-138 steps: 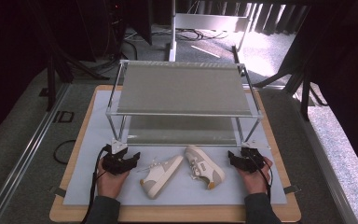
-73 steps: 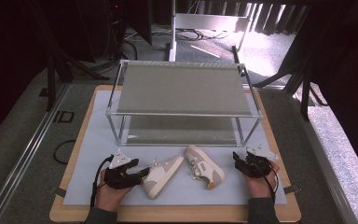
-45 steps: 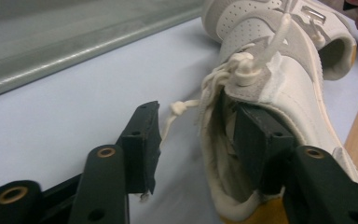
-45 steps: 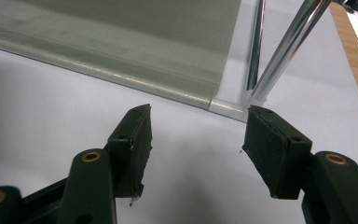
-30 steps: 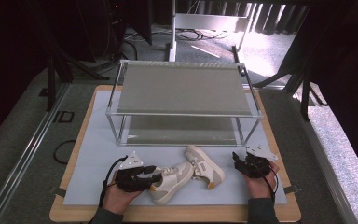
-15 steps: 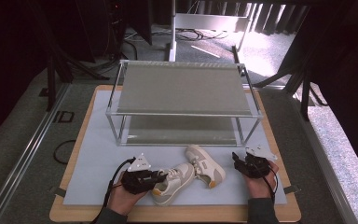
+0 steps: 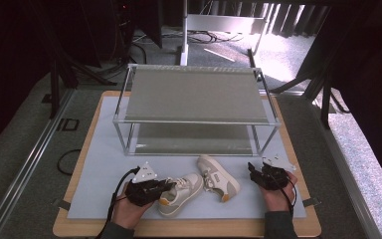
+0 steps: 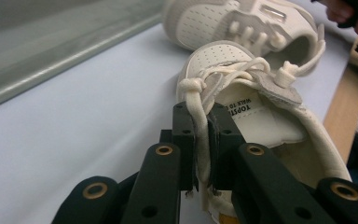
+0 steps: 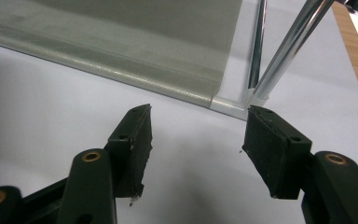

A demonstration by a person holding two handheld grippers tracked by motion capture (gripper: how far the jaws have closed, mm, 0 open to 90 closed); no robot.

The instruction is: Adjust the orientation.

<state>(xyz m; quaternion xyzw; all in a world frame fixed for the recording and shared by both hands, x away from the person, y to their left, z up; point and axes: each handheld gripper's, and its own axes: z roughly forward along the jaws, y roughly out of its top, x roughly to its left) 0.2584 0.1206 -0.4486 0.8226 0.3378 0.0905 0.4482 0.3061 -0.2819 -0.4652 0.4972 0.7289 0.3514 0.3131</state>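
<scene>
Two white sneakers lie on the grey mat in front of a two-tier metal shoe rack (image 7: 194,94). The left sneaker (image 7: 181,193) (image 8: 261,116) has an orange heel patch; my left gripper (image 7: 166,184) (image 8: 201,140) is shut on the rim of its opening, with the collar pinched between the jaws. The right sneaker (image 7: 219,178) (image 8: 242,23) lies just beyond it, toe toward the front right. My right gripper (image 7: 252,172) (image 9: 196,149) stands open to the right of that shoe, empty, facing the rack's lower shelf (image 9: 121,42) and corner post (image 9: 279,60).
The grey mat (image 7: 99,169) covers a wooden board (image 7: 298,231) whose edge runs along the front and sides. The rack fills the back half of the mat. Dark floor, cables and stand legs surround the table.
My left gripper has moved right along the mat to the left sneaker and shut on its collar; the shoe has shifted right toward the other one. The right gripper has barely moved.
</scene>
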